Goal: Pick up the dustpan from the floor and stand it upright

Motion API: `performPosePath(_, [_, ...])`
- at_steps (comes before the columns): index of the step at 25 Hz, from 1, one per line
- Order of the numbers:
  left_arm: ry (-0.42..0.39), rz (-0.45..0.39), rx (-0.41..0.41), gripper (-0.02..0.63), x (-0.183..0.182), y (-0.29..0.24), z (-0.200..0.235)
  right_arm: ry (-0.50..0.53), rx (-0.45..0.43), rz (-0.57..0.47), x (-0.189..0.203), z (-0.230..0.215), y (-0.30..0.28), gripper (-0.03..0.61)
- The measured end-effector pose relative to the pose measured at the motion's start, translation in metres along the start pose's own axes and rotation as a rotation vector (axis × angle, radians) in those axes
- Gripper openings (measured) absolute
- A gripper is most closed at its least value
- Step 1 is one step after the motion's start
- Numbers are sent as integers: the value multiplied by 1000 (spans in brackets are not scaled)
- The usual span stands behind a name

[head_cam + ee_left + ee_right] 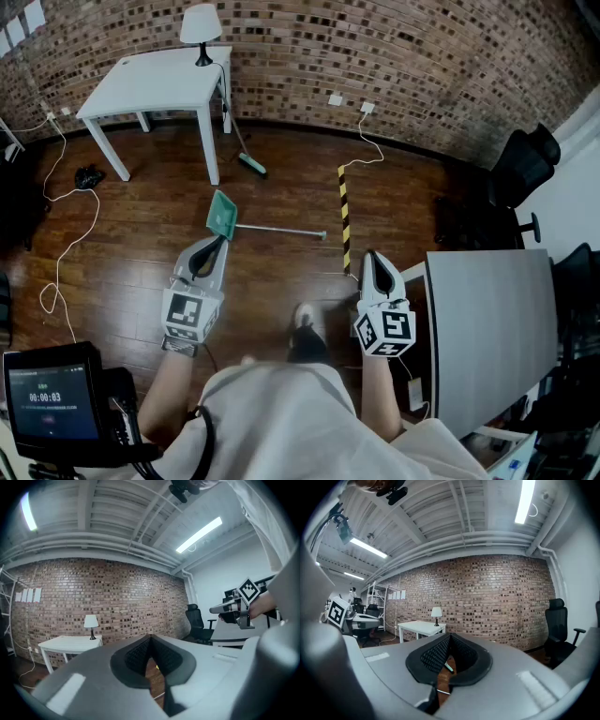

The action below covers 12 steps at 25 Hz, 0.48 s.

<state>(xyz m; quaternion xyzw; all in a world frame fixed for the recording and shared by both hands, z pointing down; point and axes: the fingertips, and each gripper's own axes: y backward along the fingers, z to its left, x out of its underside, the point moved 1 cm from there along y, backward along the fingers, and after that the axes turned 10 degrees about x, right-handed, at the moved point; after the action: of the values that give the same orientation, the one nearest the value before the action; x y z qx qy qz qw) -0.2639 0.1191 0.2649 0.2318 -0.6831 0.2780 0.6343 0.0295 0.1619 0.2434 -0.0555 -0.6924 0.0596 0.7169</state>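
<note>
Dustpan (222, 214), green, slim-handled, lies on plank floor (131, 253); left tongs (218, 243) and right tongs (369, 255) both closed.

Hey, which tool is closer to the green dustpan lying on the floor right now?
Left. In the head view the left tool hangs just below the green dustpan; the right tool is off to its right, past the far end of its handle.

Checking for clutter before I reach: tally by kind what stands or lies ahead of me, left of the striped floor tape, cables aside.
Dustpan: 1
Broom: 1
Table: 1
Lamp: 1
Black lump, too small to identify: 1
Total: 5
</note>
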Motion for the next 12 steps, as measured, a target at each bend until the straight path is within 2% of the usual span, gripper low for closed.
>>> performPosePath(7, [-5,11,6,2,14,-103,21,-13,-42,-17,11,-39,-101,14])
performPosePath(12, [-4,7,-46,2,-1,-206,49,7,-93,-58,-13,-87,-201,14])
